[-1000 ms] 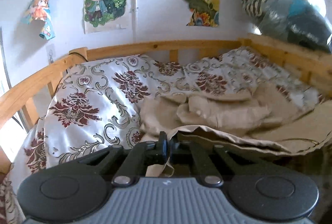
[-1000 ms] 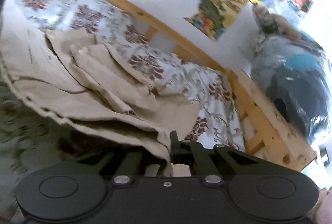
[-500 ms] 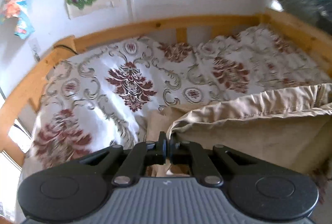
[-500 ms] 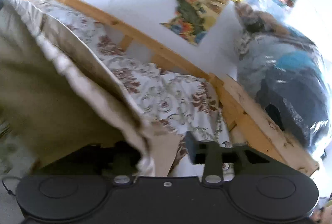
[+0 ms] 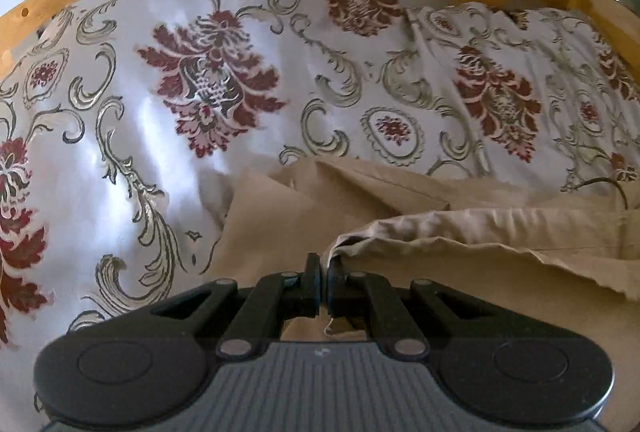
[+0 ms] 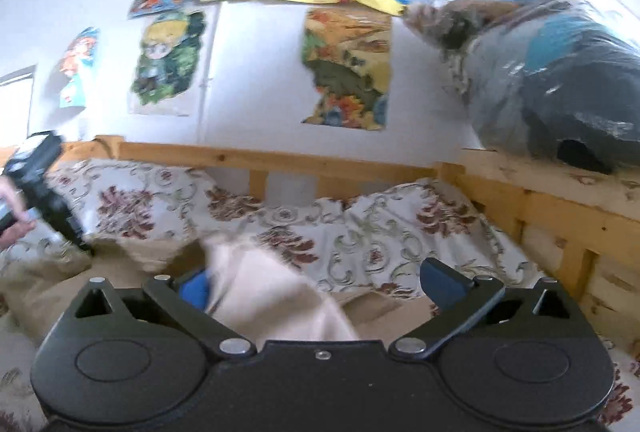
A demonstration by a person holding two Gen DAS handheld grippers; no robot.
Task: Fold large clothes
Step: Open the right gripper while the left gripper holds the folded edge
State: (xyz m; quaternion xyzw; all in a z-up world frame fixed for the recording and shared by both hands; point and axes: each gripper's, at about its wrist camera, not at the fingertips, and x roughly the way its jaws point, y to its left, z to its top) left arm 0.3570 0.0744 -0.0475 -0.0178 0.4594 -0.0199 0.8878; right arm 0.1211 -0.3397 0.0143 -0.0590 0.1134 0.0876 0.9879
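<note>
Our left gripper (image 5: 323, 286) is clamped on the hem of the beige garment (image 5: 460, 232), which lies on the floral bedspread (image 5: 200, 92). Our right gripper (image 6: 316, 284) stands apart, cloth draped loose between its fingers, so the fold could slump unevenly.

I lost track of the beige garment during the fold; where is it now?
The beige garment lies on the floral bedspread near the bed's front; the left claw pinches its edge, and the open right claw has cloth between its fingers.
</note>
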